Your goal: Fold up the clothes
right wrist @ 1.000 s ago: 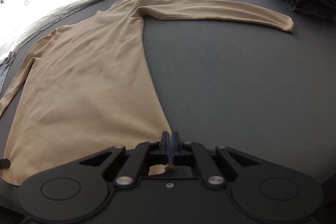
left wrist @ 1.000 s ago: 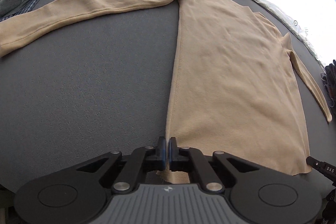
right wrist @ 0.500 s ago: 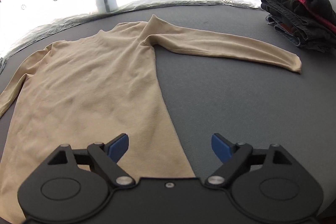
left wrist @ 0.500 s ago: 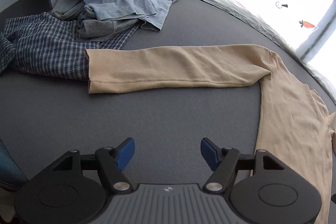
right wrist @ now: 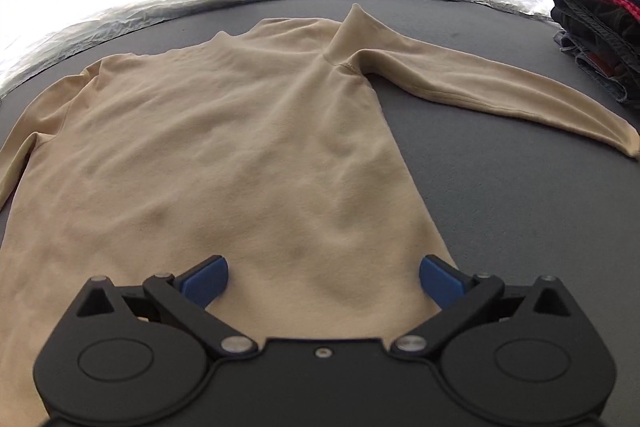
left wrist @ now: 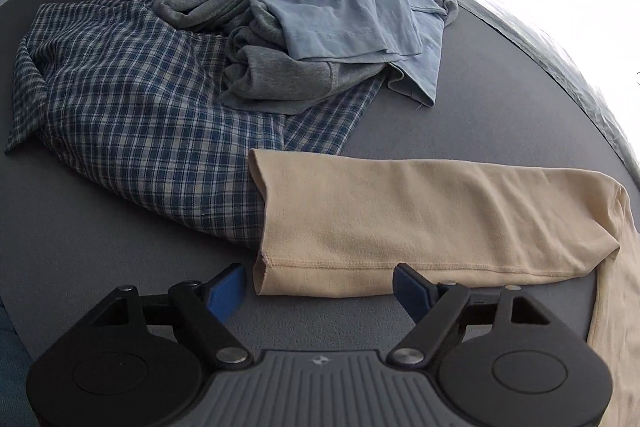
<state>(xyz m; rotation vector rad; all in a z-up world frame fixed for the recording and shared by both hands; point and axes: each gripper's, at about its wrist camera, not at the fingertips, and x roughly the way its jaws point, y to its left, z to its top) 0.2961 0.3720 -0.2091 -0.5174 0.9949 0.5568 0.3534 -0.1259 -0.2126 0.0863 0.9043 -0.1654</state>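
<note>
A tan long-sleeved shirt (right wrist: 240, 155) lies flat on the dark grey table (right wrist: 520, 227), both sleeves spread out. My left gripper (left wrist: 318, 291) is open and empty, just in front of the cuff of the shirt's left sleeve (left wrist: 400, 223), whose end rests on a plaid shirt. My right gripper (right wrist: 322, 281) is open and empty, over the lower right part of the shirt's body near its side edge. The right sleeve (right wrist: 500, 91) stretches away to the right.
A blue plaid shirt (left wrist: 132, 115), a grey garment (left wrist: 272, 79) and a light blue garment (left wrist: 344, 3) are piled at the left. A stack of dark folded clothes (right wrist: 600, 27) stands at the far right. Bright windows run along the table's far edge.
Both grippers have let go of the shirt's bottom hem and opened. The left one swung left to the sleeve cuff; the right one moved in over the shirt's body.
</note>
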